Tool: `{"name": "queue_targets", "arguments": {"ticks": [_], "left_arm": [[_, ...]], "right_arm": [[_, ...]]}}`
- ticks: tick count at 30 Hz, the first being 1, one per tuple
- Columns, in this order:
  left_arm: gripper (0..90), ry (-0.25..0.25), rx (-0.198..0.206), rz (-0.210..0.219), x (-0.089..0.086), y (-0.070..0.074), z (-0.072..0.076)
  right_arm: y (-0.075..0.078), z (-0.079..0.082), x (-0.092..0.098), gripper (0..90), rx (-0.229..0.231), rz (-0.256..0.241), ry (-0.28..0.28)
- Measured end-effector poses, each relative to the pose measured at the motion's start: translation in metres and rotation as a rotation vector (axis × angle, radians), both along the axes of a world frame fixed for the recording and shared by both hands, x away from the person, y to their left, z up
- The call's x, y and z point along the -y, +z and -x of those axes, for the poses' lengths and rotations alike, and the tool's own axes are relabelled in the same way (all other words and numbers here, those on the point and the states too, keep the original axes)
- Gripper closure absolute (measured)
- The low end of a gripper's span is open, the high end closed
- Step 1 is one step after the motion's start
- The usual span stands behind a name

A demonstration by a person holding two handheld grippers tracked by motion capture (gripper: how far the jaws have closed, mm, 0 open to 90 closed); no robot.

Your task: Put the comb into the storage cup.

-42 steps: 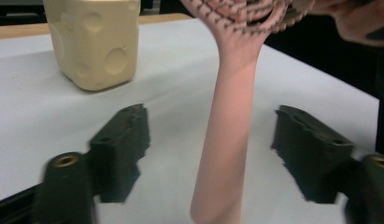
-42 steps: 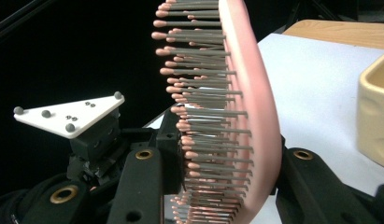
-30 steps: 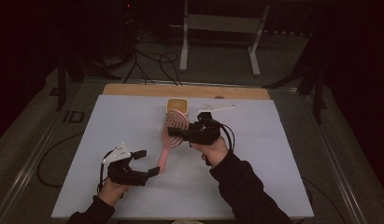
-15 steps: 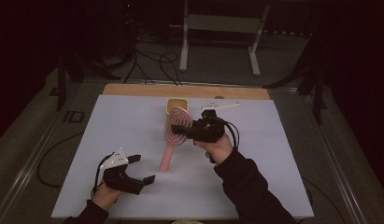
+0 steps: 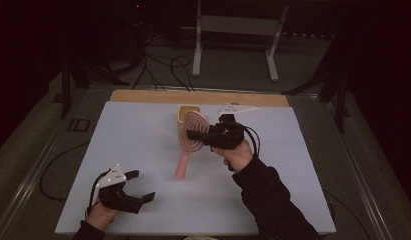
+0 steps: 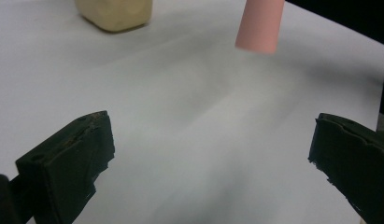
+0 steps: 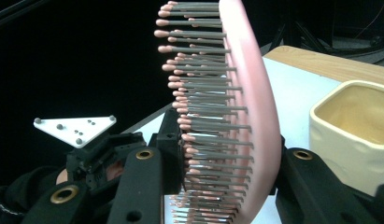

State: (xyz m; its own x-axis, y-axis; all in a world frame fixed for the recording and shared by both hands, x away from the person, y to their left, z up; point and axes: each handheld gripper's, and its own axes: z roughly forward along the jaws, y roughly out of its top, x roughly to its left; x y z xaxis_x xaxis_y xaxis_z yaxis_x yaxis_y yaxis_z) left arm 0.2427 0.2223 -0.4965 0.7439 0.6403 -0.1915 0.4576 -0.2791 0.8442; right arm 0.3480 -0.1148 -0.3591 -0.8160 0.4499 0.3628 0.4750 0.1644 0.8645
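- Your right hand-held gripper is clamped on the head of the pink hairbrush, one jaw against the bristle side and the other against the smooth back, as the right gripper view shows.
- The hairbrush is near the middle of the surface, its head up at your right hand-held gripper and its handle slanting down toward you; whether the handle's end touches the surface, you cannot tell from the high view.
- In the left gripper view the rounded end of the pink handle shows just above the white surface, ahead of the jaws.
- Your left hand-held gripper is at the near left of the surface, jaws spread wide with nothing between them, well apart from the hairbrush; the left gripper view confirms the gap.
- A cream square cup stands just behind the brush head, near the far edge; in the right gripper view it sits just beside the brush's back.
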Motion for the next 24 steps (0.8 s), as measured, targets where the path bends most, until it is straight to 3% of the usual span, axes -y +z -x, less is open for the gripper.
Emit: {"name": "queue_targets", "arguments": {"ticks": [6, 11, 24], "left_arm": [[0.2, -0.007, -0.001, 0.003, -0.007, -0.004, 0.004], [0.2, 0.017, -0.016, 0.015, -0.014, -0.005, 0.005], [0.2, 0.041, -0.001, 0.032, -0.018, -0.005, 0.008]], "right_arm": [[0.004, -0.002, 0.001, 64.0, 0.017, 0.011, 0.003], [0.011, -0.005, 0.002, 64.0, 0.035, 0.015, -0.004], [0.026, -0.014, 0.01, 64.0, 0.075, 0.013, -0.02]]}}
